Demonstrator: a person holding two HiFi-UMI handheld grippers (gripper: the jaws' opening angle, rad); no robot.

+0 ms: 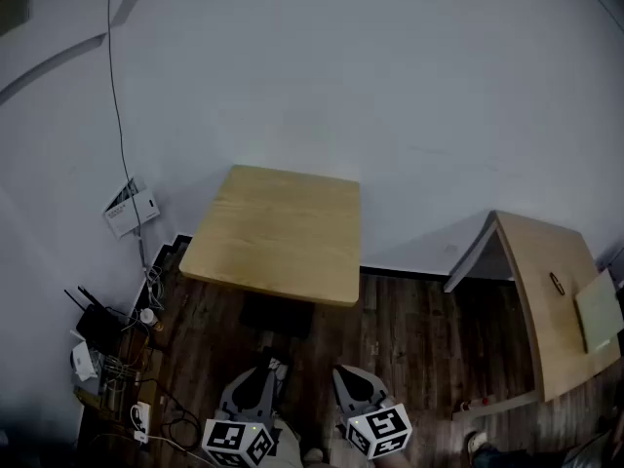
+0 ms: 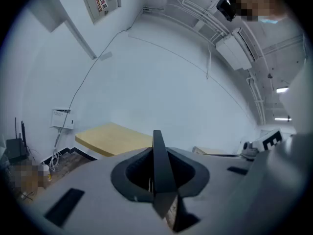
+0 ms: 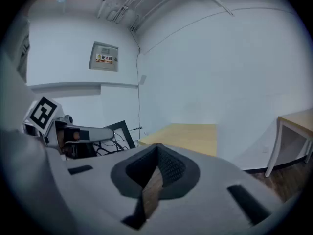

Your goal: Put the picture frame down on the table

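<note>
The picture frame (image 2: 160, 163) shows edge-on as a thin dark blade held upright between the jaws of my left gripper (image 2: 157, 153), which is shut on it. In the right gripper view the frame (image 3: 111, 130) is a black border sticking up beside the left gripper's arm. My right gripper (image 3: 156, 156) has its jaws together and nothing in them. In the head view both grippers, left (image 1: 258, 383) and right (image 1: 353, 383), hang low over the dark wooden floor, short of the near edge of the light wooden table (image 1: 278, 232).
A second light wooden table (image 1: 561, 305) stands at the right. Cables, a router (image 1: 97, 328) and small devices lie on the floor at the left wall, below a white box (image 1: 130, 208). A dark shape (image 1: 276, 315) sits under the table's near edge.
</note>
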